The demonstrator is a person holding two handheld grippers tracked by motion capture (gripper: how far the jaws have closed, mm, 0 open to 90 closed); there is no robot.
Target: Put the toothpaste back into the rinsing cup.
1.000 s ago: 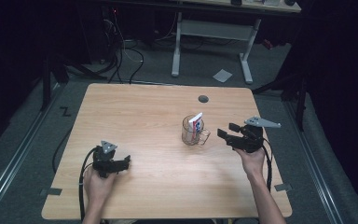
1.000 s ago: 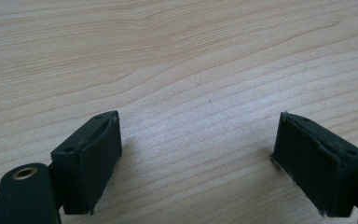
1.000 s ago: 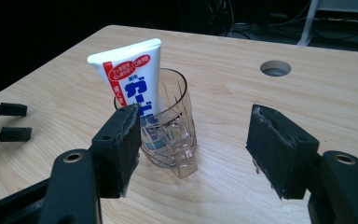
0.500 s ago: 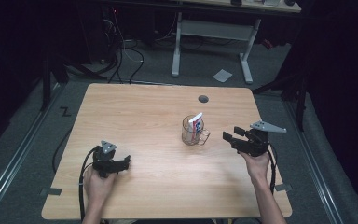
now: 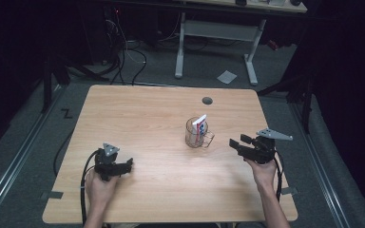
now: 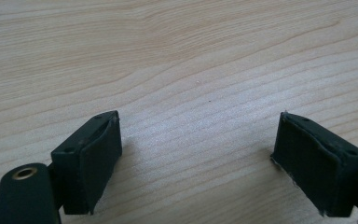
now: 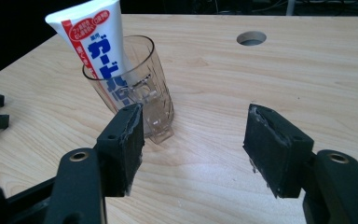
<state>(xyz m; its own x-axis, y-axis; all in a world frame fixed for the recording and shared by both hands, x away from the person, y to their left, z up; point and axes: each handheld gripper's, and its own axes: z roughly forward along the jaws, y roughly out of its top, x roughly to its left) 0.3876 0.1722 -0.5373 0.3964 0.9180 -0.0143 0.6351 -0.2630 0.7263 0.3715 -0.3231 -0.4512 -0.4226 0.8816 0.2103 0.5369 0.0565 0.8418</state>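
Between the right gripper [image 7: 196, 154]'s two black jaws lay nothing but bare wood: they stood wide apart and empty, held just above the table [image 5: 147, 114] at its right side. Ahead of that gap and off toward the left jaw stood a clear glass mug [image 7: 135, 88], upright, its handle turned toward the gripper and its base partly hidden behind that jaw. A toothpaste tube [image 7: 93, 51] leaned inside it, crimped end up and well clear of the rim, its long axis tilted away from the mug's handle side.

From the high view the mug [image 5: 196, 134] sat a little right of the table's middle, with the right gripper [image 5: 240, 145] near it and pointing at it, while the left gripper [image 5: 123, 166] rested well apart at the near left. The right hand [image 5: 261, 171] was plainly the nearer, so any reach for the mug or tube would most likely fall to it, and would call for a shift toward the left jaw's side.

The left gripper [image 6: 196, 154] also had its jaws spread, holding nothing, low over plain wood. Beyond the mug a round cable hole [image 5: 207, 100] pierced the tabletop.
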